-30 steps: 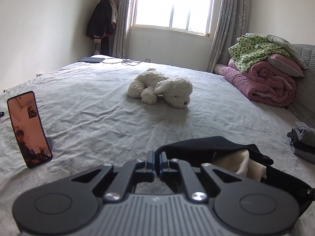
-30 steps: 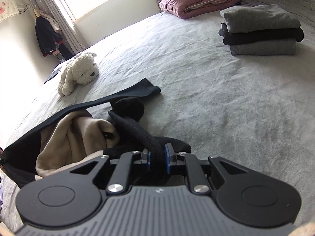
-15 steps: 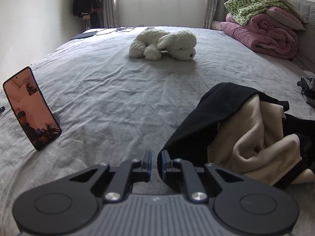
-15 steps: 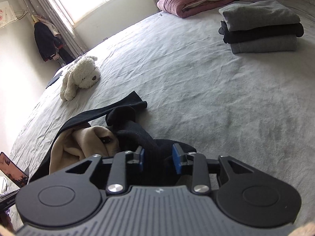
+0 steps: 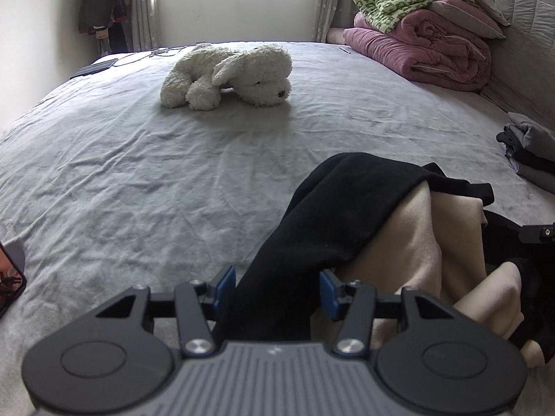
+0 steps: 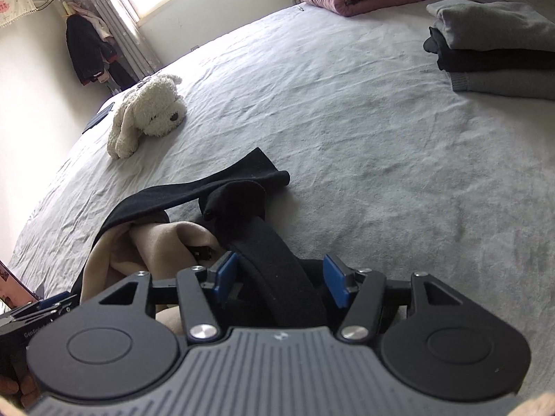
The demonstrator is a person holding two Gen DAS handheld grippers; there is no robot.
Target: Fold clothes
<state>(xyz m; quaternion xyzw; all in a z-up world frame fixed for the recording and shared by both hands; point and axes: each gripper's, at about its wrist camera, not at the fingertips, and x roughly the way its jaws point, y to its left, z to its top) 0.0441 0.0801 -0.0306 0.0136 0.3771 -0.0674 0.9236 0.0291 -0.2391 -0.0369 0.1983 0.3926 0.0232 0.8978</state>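
Since a second ago: both grippers, which pinched black cloth then, now stand with jaws wide and the cloth lying loose between them.
Left gripper (image 5: 275, 291): jaws wide apart, blue pads showing; a black fold of the garment (image 5: 347, 215) runs up between them, gripped by neither.
Right gripper (image 6: 280, 284): jaws wide too; a black band of the garment (image 6: 274, 270) passes through the gap.
Garment: crumpled heap, lower centre-right of the left view, lying on the bed (image 5: 138, 173); black outside, beige fleecy lining (image 5: 416, 242) turned out; one sleeve stretched flat.
Bed: grey sheet, finely wrinkled.
Folded pile (image 6: 499, 52): grey and black, stacked flat, upper right of the right view.
Plush dog (image 5: 229, 76): white, shaggy, upper centre.
Quilt (image 5: 423, 52): pink, rolled, upper right.
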